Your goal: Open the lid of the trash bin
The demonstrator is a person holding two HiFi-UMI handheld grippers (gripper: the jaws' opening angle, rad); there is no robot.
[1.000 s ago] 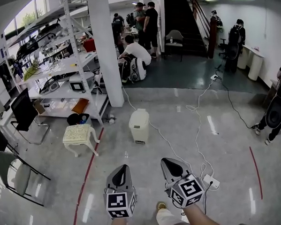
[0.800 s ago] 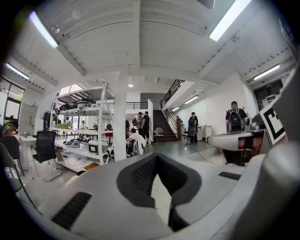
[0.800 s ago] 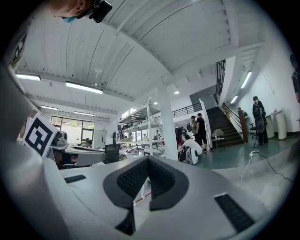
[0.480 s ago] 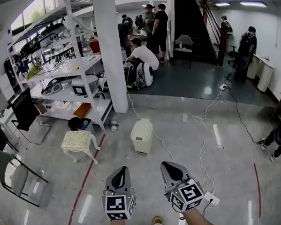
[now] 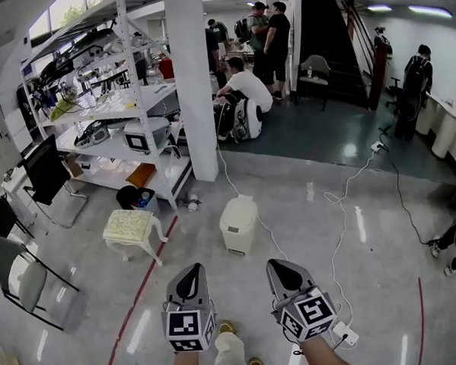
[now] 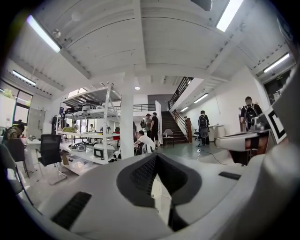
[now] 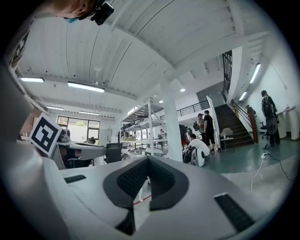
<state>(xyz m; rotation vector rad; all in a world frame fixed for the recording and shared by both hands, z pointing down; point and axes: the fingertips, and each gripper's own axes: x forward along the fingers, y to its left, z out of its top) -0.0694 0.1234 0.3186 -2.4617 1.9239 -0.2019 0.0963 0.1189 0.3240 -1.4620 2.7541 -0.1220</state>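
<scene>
The white trash bin (image 5: 239,224) stands on the grey floor ahead of me in the head view, its lid down, just in front of a white pillar (image 5: 193,80). My left gripper (image 5: 191,271) and right gripper (image 5: 279,266) are held side by side low in that view, pointing toward the bin and well short of it. Both are shut with nothing between the jaws. The left gripper view shows the left gripper (image 6: 157,157) with its jaw tips meeting, and the right gripper view shows the right gripper (image 7: 147,160) the same way. Both look out over the hall.
A cream footstool (image 5: 130,227) sits left of the bin, beside a red tape line (image 5: 142,282). Metal shelving (image 5: 118,123) and black chairs (image 5: 19,265) fill the left. White cables (image 5: 337,233) and a power strip (image 5: 344,334) lie on the right. Several people (image 5: 246,85) are at the back.
The head view has moved forward and right, so the bin and pillar appear nearer and more central. Both grippers remain shut and side by side.
</scene>
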